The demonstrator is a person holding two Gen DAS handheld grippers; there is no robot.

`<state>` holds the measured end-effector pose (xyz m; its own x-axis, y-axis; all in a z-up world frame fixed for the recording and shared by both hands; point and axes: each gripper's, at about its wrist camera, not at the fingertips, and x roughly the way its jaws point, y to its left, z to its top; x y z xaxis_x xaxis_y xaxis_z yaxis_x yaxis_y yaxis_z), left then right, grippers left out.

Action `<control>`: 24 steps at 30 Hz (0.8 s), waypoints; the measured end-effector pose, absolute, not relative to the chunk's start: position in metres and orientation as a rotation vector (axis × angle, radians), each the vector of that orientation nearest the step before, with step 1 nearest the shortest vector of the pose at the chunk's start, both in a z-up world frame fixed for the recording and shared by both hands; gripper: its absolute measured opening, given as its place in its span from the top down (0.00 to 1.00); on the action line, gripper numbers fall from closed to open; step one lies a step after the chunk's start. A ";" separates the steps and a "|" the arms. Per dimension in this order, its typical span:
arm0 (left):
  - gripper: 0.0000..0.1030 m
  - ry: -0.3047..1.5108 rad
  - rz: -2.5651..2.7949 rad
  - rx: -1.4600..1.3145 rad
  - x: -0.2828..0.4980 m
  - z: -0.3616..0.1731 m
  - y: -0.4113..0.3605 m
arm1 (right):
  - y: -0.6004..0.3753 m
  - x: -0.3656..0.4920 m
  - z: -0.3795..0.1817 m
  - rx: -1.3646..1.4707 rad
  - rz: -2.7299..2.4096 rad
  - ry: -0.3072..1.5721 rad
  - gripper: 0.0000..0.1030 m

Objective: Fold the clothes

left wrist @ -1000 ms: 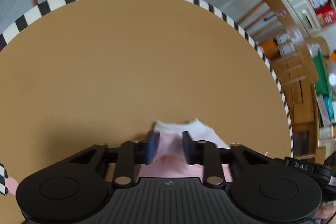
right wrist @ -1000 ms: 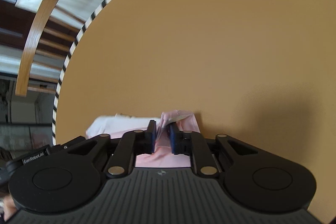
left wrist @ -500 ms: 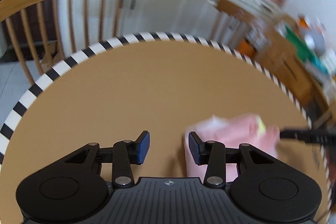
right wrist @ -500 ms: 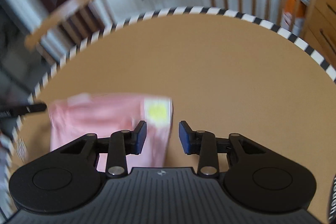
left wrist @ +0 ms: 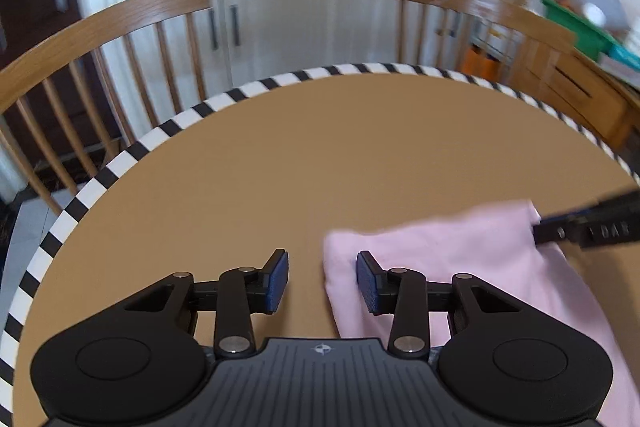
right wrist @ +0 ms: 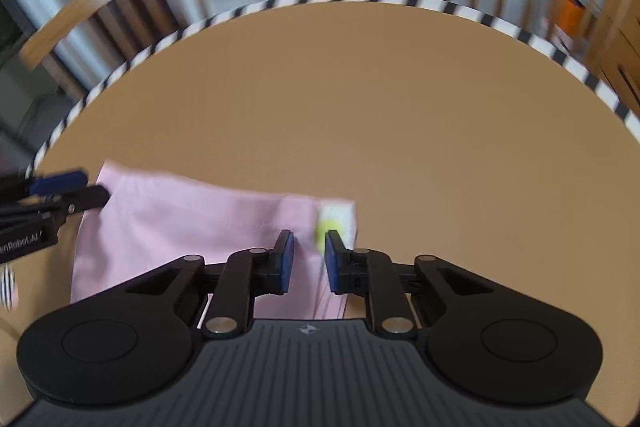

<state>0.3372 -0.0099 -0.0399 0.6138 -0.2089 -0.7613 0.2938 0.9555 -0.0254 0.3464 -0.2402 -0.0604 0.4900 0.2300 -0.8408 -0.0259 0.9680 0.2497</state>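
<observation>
We see the folded pink cloth [right wrist: 188, 227] flat on the table [right wrist: 360, 99], our left tongs [left wrist: 322, 277] spread over its left edge, our right tongs [right wrist: 309, 259] closing above its right edge, pinching nothing.

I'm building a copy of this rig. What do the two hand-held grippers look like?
Both match: the left hand-held gripper and right hand-held gripper have matte black ribbed bodies with round side caps, black linkage arms with silver pivot screws, and blue pads on the fingertips. White lettering marks their sides. No cables or sleeves show.
</observation>
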 end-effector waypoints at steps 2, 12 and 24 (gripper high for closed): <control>0.60 0.874 -0.256 0.097 0.350 -0.043 -0.004 | -0.243 0.350 -0.062 0.278 0.132 1.033 0.84; 0.52 0.825 -0.324 -0.044 0.328 -0.013 0.018 | -0.231 0.333 -0.039 0.147 0.147 0.969 0.80; 0.61 0.907 -0.333 0.012 0.298 -0.061 0.002 | -0.222 0.337 -0.049 0.073 0.039 0.988 0.97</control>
